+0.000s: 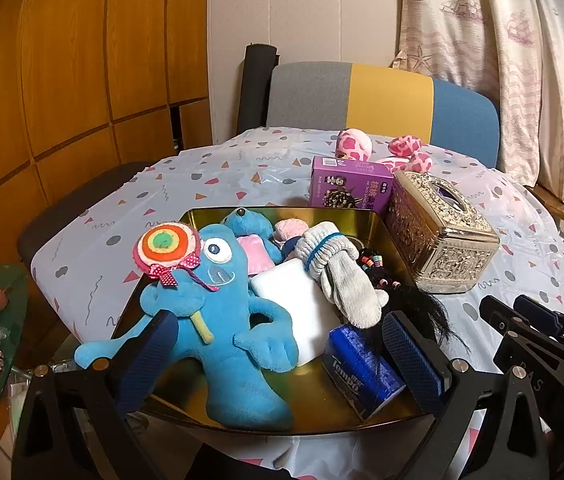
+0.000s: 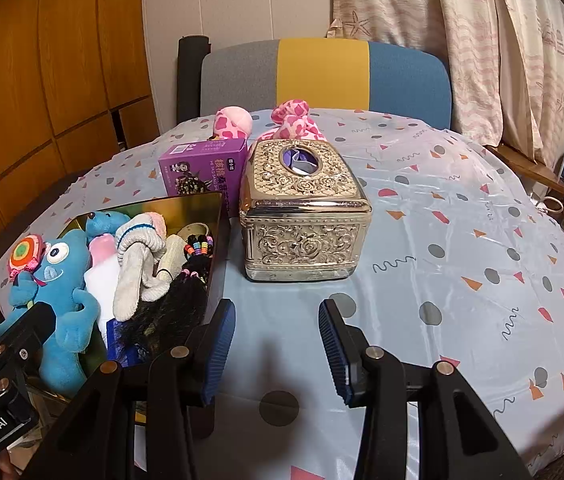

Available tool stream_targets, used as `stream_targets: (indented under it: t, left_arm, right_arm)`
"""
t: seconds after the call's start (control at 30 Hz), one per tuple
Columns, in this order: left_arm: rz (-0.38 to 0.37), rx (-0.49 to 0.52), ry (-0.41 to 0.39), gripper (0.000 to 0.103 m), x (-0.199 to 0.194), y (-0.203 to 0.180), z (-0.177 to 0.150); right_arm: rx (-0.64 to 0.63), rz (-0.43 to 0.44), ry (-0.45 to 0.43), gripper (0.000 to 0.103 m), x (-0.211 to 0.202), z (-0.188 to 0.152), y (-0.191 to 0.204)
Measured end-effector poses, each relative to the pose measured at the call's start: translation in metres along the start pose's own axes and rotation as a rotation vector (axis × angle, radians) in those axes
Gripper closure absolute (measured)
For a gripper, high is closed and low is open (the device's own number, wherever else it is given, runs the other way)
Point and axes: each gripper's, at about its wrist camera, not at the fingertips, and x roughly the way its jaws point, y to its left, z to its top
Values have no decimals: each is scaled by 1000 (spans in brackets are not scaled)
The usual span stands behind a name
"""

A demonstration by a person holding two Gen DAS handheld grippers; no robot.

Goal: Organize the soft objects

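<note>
- blue-padded fingers (image 1: 150,356) of the left gripper (image 1: 278,356) stand wide apart over the near end of the gold tin (image 1: 361,216), pressing on nothing; the blue plush monster (image 1: 218,320) lies between them, its arm behind the left pad.
- right gripper (image 2: 278,348) is parted too, holding nothing, over bare tablecloth (image 2: 441,240) just right of the tin.
- tin's load: the blue monster with a felt lollipop (image 1: 168,246), a smaller blue plush (image 1: 248,222), a pink soft piece (image 1: 258,252), a white sponge block (image 1: 301,300), a grey-white glove (image 1: 341,276), a black hair piece with coloured beads (image 1: 401,300) and a blue tempo tissue pack (image 1: 361,372).
- just right of the tin stands an ornate silver tissue box (image 2: 301,216); a purple carton (image 2: 202,168) stands behind the tin, close beside the box.
- pink spotted plush (image 2: 293,124) lies farther back on the table, outside the tin.
- pale cloth with triangles, dots and squiggles covers the table; behind it a grey, yellow and blue chair (image 2: 321,76), wood panels (image 1: 62,80) left, printed curtains (image 2: 461,40) right.
</note>
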Motion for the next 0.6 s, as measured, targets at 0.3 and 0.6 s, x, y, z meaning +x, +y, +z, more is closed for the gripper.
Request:
stream_targets:
  t: [0.3,0.6]
  left_arm:
    - [1,-3,0,0,-1,1,-1]
    - [3,-3,-2,0,-3,2,-2]
  right_arm:
    - [-2,2,-1,59,-1,0,1]
    - [-3,1,0,59,-2,0,1]
